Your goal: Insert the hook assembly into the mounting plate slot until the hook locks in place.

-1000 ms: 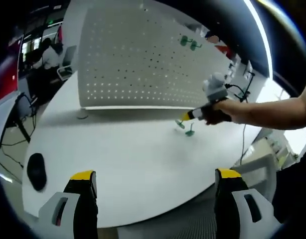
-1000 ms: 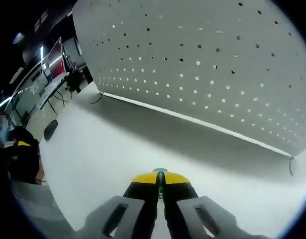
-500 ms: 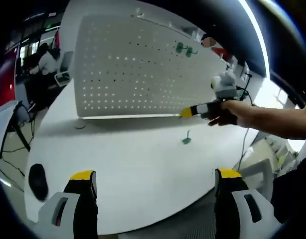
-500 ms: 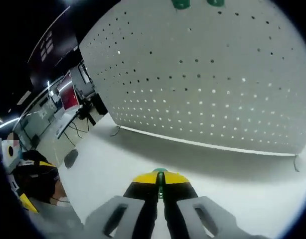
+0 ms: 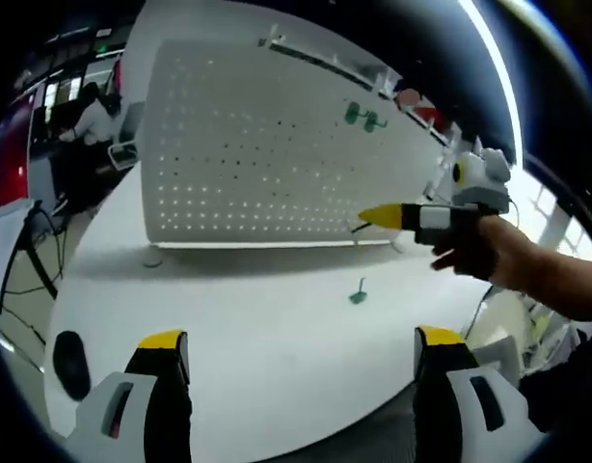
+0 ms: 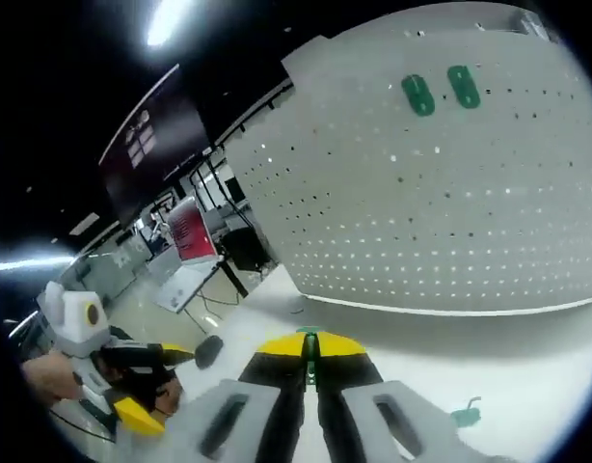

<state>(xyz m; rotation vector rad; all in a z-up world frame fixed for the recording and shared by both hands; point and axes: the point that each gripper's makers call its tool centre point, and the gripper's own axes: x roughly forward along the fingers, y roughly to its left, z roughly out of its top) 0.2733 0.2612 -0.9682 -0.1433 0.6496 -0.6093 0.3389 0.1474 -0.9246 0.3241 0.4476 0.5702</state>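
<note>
Right tool [image 6: 309,349] is gripping a green hook [image 6: 309,335]; left tool [image 5: 301,352] is hanging released over the worktop [image 5: 257,318]; pegboard [image 5: 267,145] is standing upright.

Wide bare tabletop [image 5: 257,318] lies open at frame centre; one green hook [image 5: 359,292] stands mid-frame, and the upright pegboard [image 5: 267,145] blocks the upper frame.

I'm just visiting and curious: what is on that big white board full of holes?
Two green hooks hang side by side near the top of the pegboard. The rest of its face shows bare holes. A third green hook lies on the table. Whatever is behind the pegboard is hidden.
</note>
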